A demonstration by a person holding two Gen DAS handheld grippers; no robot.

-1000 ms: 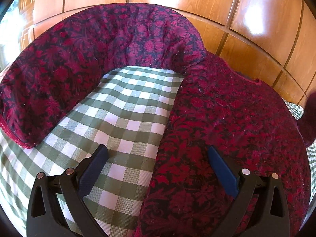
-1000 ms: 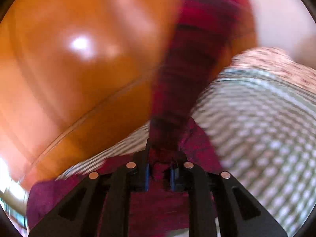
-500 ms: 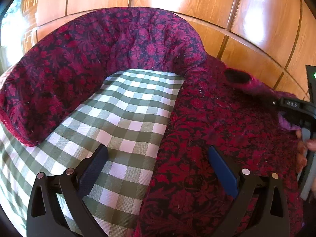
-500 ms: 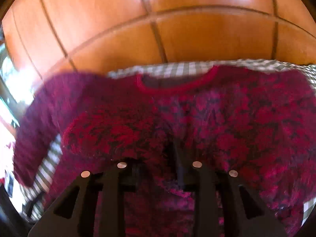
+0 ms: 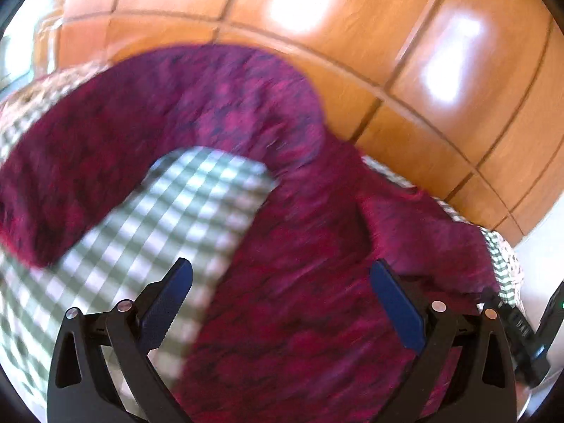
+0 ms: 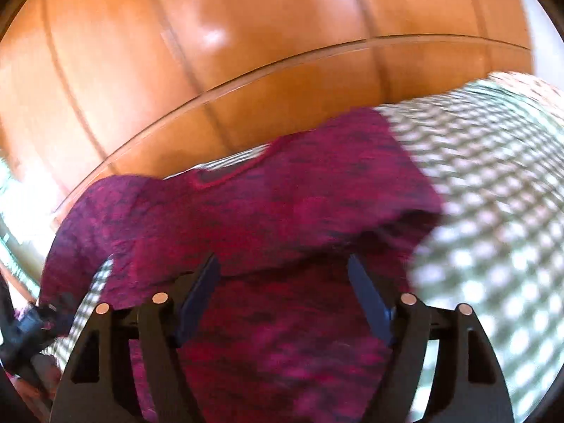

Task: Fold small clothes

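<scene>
While both views are smeared by motion, the small red-and-dark patterned sweater (image 6: 282, 211) reads clearly enough: it lies spread on a green-and-white checked cloth (image 5: 183, 204), its red-trimmed neckline (image 6: 229, 176) toward the far edge, next to the orange wood panelling (image 6: 246, 35) behind. In the left wrist view one sleeve (image 5: 123, 134) curves away to the left over the checks, while on the other side a fold of the same fabric lies doubled onto the body of the garment.

The right gripper (image 6: 283, 275) hangs over the sweater's middle with its blue pads spread apart — its jaws have just been opening, and the fabric lies under them, not pinched. The left gripper (image 5: 282, 278) is likewise spread wide, one pad above the checked cloth, the other above the sweater, clamping nothing.
</scene>
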